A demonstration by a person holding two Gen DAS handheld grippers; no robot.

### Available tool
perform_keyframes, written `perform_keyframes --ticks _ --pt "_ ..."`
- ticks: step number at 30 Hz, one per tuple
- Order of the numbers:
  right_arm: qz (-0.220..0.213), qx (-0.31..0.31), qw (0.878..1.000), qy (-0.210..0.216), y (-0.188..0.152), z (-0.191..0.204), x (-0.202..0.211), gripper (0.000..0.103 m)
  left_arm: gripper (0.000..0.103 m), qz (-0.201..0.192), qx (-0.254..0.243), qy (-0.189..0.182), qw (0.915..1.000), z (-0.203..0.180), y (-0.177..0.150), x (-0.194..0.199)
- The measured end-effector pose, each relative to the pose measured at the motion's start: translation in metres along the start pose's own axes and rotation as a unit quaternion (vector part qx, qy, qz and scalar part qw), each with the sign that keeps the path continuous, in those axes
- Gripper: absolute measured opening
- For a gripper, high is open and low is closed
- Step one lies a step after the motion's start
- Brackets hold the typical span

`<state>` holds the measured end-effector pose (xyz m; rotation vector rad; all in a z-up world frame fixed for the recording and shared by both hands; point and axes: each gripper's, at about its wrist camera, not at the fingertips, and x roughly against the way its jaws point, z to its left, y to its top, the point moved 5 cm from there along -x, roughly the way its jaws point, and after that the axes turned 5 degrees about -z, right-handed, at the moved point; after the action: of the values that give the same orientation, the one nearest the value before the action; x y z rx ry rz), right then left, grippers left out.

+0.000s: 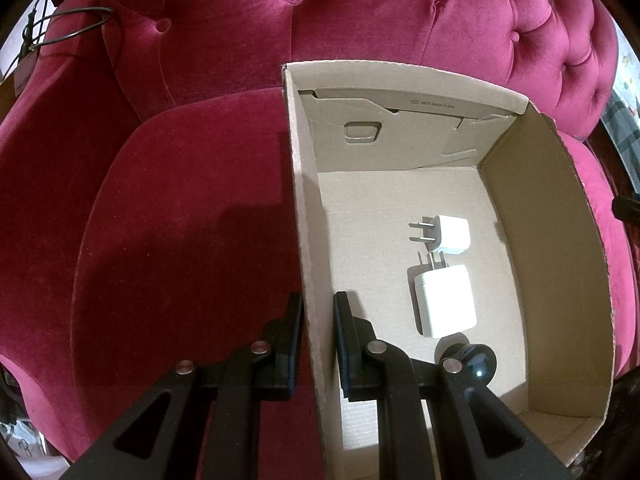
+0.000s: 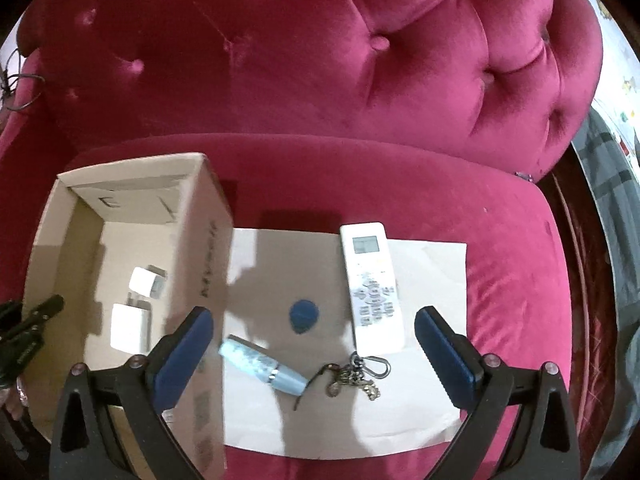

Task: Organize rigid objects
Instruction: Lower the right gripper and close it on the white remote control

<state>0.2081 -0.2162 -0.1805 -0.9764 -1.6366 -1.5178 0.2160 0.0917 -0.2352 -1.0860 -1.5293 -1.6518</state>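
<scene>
Over the paper, right gripper (image 2: 314,354) gapes; left gripper (image 1: 318,344) clamps box wall (image 1: 308,240).

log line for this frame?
left gripper: shut on box wall | right gripper: open, empty, over sheet | in box: two chargers

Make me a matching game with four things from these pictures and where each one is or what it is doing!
Things:
1. remote control
2. small white charger
3. left gripper
4. right gripper

Places or states:
A. clamped on the cardboard box wall
B. lying inside the box
C. lying on the paper sheet on the sofa
D. wide open, holding nothing

Right pairs: 1-C, 2-B, 3-A, 4-D
</scene>
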Motion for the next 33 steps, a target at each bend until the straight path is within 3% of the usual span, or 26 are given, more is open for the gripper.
perform_keyframes --ticks 25,33 --pt "0.069 -0.018 0.997 -0.024 -0.013 -0.056 -0.110 0.103 0.016 0.003 -0.002 0.004 1.0000 -0.002 0.001 -0.002" --pt "0.077 -0.035 0.996 -0.012 -0.011 -0.062 -0.120 0.100 0.016 0.005 -0.002 0.004 1.0000 -0.004 0.001 -0.002"
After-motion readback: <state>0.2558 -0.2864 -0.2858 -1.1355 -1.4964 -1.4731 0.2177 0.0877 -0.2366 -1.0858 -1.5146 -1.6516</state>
